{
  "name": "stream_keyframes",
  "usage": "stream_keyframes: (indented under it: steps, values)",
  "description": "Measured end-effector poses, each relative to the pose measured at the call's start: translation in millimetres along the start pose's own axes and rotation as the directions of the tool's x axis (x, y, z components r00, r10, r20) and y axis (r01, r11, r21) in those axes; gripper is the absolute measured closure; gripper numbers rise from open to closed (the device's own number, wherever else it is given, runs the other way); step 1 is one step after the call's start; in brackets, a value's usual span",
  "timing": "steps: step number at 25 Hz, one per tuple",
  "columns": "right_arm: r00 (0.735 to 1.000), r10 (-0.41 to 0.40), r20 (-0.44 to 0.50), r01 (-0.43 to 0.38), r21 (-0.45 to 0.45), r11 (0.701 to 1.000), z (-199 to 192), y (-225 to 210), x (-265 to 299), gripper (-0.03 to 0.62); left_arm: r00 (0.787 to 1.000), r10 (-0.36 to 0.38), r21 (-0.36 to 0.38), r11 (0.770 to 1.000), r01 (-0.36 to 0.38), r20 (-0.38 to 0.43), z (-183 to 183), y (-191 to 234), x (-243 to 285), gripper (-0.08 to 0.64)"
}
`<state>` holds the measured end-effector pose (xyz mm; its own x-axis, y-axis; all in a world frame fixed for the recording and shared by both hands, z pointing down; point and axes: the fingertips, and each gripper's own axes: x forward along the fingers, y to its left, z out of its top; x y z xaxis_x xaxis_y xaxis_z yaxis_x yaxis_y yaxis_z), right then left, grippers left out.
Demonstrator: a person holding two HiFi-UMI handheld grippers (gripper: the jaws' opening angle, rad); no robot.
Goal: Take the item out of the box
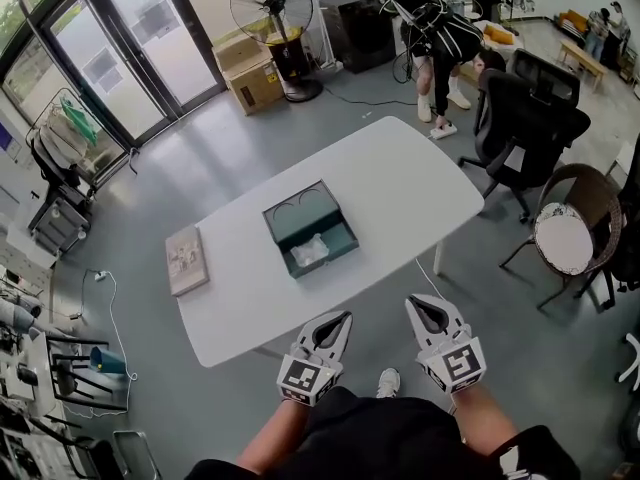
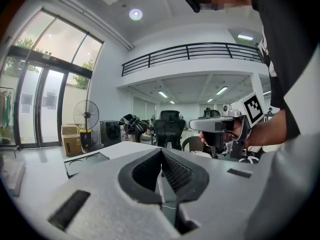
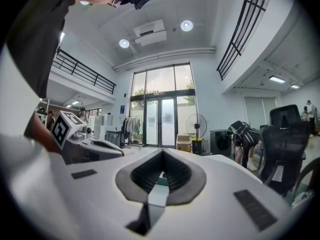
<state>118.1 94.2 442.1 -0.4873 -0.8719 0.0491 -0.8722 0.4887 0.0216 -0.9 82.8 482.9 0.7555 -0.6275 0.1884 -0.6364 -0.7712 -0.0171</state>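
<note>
**Off the table's near edge, both grippers closed and empty**

In the head view a flat tan slab (image 1: 187,259) lies at the left of the white table (image 1: 400,168). Right of it, mid-table, the green box (image 1: 310,230) stands open. The item (image 1: 308,251), a pale crumpled thing, lies in the box's nearer half. I cannot tell what it is. Only this view looks into the box. The left gripper view sees it low and side-on, at the left, showing two round recesses but not the item. In the right gripper view only a green sliver shows through the notch between the jaws.

The gripper views alone show the jaws closely. The left gripper (image 1: 345,316) has its tips pressed together with nothing between them. The right gripper (image 1: 412,301) is likewise closed on nothing. Each of these views also catches the other gripper from the side, held in a hand, with its marker cube up.

Both grippers are held side by side, apart, just short of the table's near edge. They point roughly level towards the box and are well apart from it. The bare forearms reach forward from the body.

Behind the table stand a fan (image 1: 272,8) and, farther right, a black chair (image 1: 530,118).
</note>
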Motion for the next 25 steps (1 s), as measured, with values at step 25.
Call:
stream_keyframes:
  steps: [25]
  values:
    - [0.998,0.067,-0.018,-0.068,-0.054,0.996,14.2,-7.9,157.3,0.586,0.999,0.044,-0.062,0.997,-0.043,0.024,-11.3,147.5,39.6,0.548]
